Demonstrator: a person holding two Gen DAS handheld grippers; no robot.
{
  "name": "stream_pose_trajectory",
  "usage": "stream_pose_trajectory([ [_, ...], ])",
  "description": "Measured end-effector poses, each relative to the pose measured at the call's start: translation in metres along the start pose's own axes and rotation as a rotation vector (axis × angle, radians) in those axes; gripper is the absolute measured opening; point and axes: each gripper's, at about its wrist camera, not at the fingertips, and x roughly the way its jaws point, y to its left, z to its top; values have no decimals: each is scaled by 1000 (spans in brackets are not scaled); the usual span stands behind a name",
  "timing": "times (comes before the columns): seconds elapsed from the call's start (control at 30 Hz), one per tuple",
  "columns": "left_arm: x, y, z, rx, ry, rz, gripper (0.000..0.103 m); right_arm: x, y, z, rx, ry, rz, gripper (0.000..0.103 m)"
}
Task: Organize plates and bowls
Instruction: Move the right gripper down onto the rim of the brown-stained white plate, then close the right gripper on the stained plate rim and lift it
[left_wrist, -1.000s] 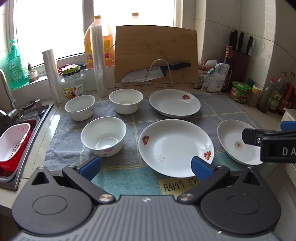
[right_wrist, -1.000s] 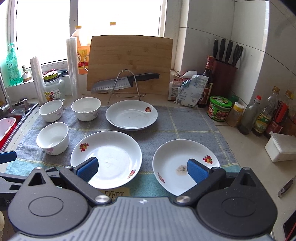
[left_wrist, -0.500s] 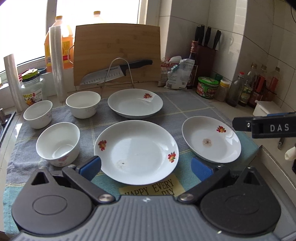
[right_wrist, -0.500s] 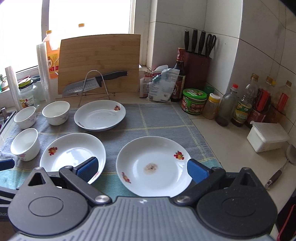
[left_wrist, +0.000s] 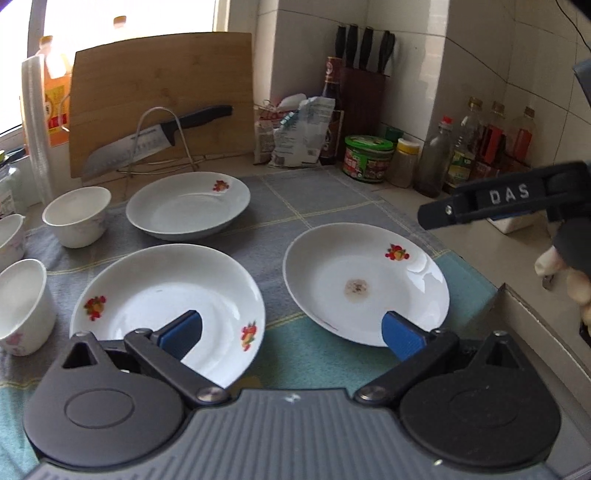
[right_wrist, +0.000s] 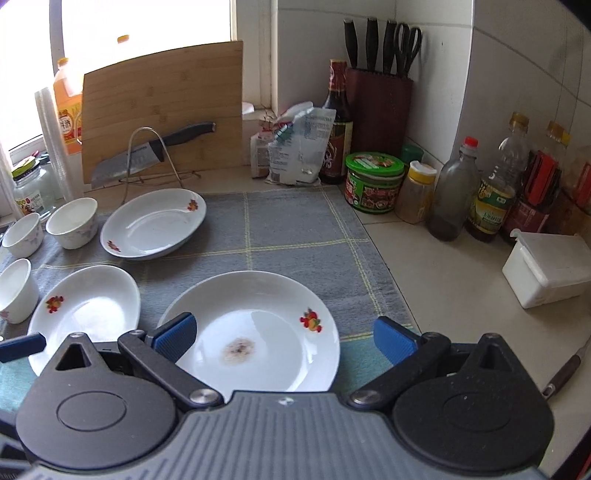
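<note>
Blue-padded fingers of the right gripper (right_wrist: 282, 338) stand wide apart and empty, low in the right wrist frame, straddling the near rim of a white round ceramic plate with a brown stain at its centre (right_wrist: 258, 328). The left gripper (left_wrist: 291, 332) is likewise spread wide and holds nothing; its fingers hang between that stained plate (left_wrist: 365, 284) at centre right and a second white fruit-printed plate (left_wrist: 166, 302) at lower left of the left wrist frame. A third, deeper white plate (left_wrist: 188, 208) sits behind them, and three small white bowls (left_wrist: 75, 214) line the left edge, all resting apart from one another on a grey checked cloth (left_wrist: 314, 192) spread over the bench.

Nothing appears stacked yet, so the step in hand seems to be a first pick, most likely the stained plate by the right gripper. To do it well, one finger should probably slide under the rim at the near edge while the other comes down on the rim's top, closing firmly since glazed ceramic is slippery. Lifting level would keep it clear of the neighbouring plate, which lies just beside it.
</note>
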Motion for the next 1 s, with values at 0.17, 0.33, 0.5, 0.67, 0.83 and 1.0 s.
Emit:
stream_pose_trajectory([
  [0.17, 35, -33, -12, 112, 62, -4, 102, 35, -24, 8, 1, 50, 36, 103],
  [0.33, 66, -51, -26, 179, 131, -9, 102, 65, -41, 16, -1, 98, 66, 103],
  [0.5, 83, -55, -28, 155, 129, -21, 102, 94, -43, 19, -63, 140, 109, 103],
  [0.67, 93, -59, -24, 146, 107, -38, 103, 119, -42, 22, -91, 184, 219, 103],
  [0.83, 95, -60, -23, 145, 105, -41, 103, 139, -40, 25, -114, 220, 281, 103],
  [1.0, 94, -60, -24, 144, 90, -41, 103, 149, -37, 34, -174, 239, 370, 103],
])
